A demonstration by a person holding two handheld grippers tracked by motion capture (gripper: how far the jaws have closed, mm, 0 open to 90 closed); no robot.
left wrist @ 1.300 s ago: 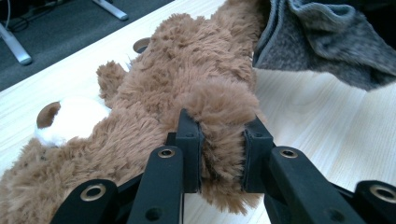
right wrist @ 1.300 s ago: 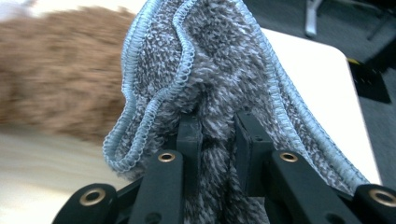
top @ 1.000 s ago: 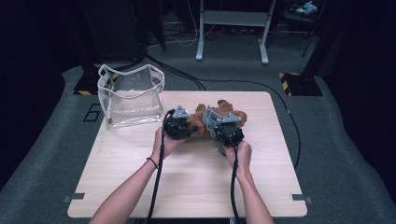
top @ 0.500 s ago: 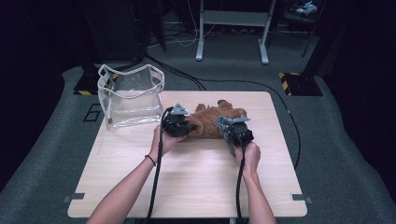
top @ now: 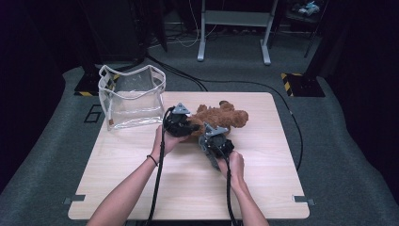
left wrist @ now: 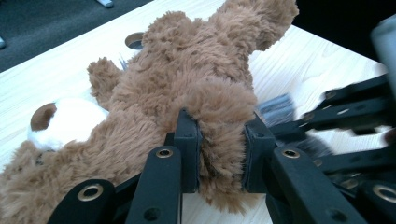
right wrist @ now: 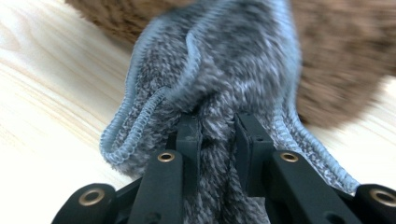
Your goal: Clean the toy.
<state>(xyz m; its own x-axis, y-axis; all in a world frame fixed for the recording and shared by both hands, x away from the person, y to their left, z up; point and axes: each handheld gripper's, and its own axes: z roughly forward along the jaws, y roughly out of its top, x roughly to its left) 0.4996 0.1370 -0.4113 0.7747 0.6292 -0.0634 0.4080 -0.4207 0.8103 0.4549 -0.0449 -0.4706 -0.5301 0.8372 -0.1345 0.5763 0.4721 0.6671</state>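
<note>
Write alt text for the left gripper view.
The left hand-held gripper pinches a limb of a brown teddy bear lying on a light wooden table. The bear's white muzzle sits at left, and the other gripper's black jaws reach in from the right.

both forearms are bare, no sleeves, and a thin dark band circles the left wrist. the left gripper is a compact black body, and a grey three-cornered plate sits on top of it. the right gripper is the same black build with its own grey plate above it. a black cable trails from the left gripper along the forearm; a second black cable trails from the right gripper. each gripper's jaws are matte black flat bars, with brass-ringed rivet holes near the pads and square black pad blocks at the tips.
</note>
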